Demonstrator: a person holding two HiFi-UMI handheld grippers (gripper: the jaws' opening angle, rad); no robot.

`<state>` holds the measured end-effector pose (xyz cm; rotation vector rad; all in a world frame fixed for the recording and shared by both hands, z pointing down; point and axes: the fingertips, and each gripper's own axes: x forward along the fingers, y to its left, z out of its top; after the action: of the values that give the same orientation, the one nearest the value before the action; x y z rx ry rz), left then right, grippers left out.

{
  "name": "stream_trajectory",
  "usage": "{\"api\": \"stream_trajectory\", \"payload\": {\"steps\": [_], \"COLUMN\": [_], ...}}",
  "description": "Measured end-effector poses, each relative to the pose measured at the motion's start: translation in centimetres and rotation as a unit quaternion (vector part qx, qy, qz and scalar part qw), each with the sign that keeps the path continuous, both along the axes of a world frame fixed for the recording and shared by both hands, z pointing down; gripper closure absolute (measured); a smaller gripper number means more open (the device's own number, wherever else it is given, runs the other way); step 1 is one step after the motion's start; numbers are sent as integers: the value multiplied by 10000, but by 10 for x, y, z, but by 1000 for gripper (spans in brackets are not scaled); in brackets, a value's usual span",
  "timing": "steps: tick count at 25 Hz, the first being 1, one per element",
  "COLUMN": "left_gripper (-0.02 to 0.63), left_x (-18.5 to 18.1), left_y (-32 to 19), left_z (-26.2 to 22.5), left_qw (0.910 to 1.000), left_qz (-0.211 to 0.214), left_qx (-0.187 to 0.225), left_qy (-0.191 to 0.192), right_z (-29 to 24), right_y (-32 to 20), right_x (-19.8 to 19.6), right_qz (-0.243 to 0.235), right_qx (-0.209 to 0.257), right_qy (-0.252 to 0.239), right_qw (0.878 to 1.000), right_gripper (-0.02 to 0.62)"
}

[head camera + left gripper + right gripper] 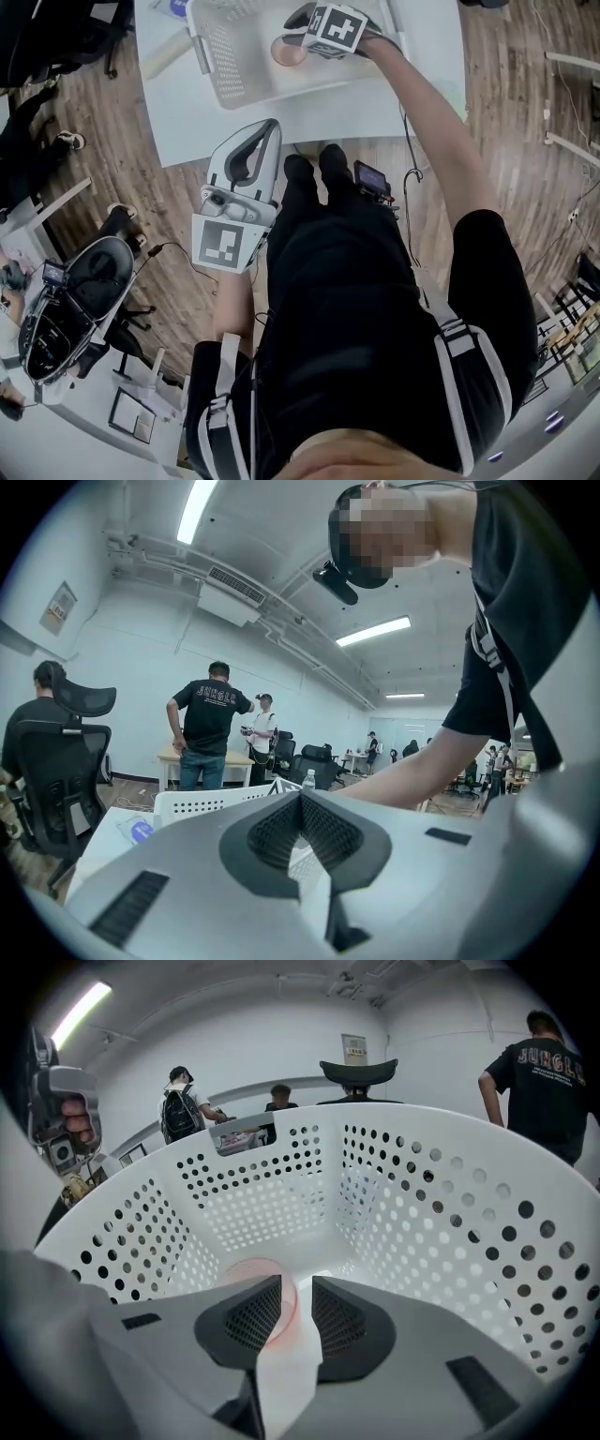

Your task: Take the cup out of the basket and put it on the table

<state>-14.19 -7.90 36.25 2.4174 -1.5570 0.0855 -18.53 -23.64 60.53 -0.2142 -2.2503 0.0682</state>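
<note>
Left gripper (270, 131): jaws together, empty, short of the table (375, 103) edge. One basket (450, 1222), with one cup (246, 1274) mouth-up on its floor. Right gripper (296, 1290): jaws apart at the cup's near rim, not pinching. The cup looks thin, light and probably slick; grip its wall at the rim, gently.

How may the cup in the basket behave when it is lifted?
The cup looks thin and translucent, so it is probably light and may flex if squeezed. It seems to stand mouth-up on the basket floor, so it could tip if nudged.
</note>
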Motion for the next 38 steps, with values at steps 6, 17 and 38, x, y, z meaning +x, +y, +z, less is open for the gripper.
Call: {"api": "stream_trajectory", "payload": {"steps": [6, 17, 38], "left_gripper": [586, 586, 586], "left_x": [0, -1, 3], "left_y": [7, 9, 15], "left_z": [2, -4, -20], "left_qw": [10000, 10000, 9996], "left_qz": [-33, -50, 15], "left_qx": [-26, 13, 281], "left_qy": [-37, -19, -79], "right_z": [14, 15, -62], "right_y": [1, 5, -7], "right_x": [2, 6, -2], "right_qz": [41, 7, 378], "right_qx": [21, 43, 324], "right_qy": [217, 326, -65], "right_qw": [9998, 9995, 9987], "right_gripper": [489, 557, 560]}}
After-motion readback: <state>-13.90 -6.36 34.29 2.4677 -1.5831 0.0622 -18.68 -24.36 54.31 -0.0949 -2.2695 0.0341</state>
